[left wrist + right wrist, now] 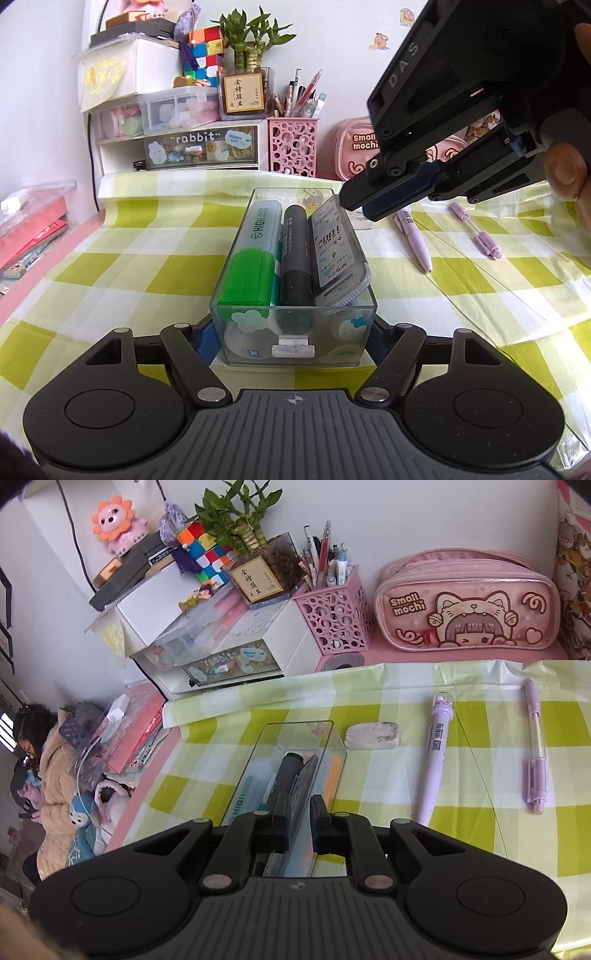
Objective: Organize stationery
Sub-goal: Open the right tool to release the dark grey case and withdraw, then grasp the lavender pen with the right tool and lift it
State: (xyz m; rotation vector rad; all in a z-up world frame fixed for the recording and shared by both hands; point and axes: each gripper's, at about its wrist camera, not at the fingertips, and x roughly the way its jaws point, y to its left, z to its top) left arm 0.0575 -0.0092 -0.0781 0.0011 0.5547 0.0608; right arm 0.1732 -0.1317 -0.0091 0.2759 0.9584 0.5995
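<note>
A small clear plastic box (293, 295) sits on the tabletop (129, 266), which has a green and white checked cloth on it. The left gripper (293, 334) has its fingers (207, 339) on both sides of the box, pinching its near end. Inside the box lie a fat green highlighter (255, 258), a black marker pen (295, 258) and a flat grey case of pencil leads (338, 251), side by side.

The right gripper (360, 206) hangs over the far right corner of the box. Its fingers (317, 823) are close together with only a thin gap, and nothing is between them.

On the cloth to the right of the box lie a dirty white eraser (373, 734), a fat light purple pen (436, 757) and a thin purple pen (535, 746). At the back stand a pink pen cup with holes (336, 616) and a pink pencil bag (469, 605).
</note>
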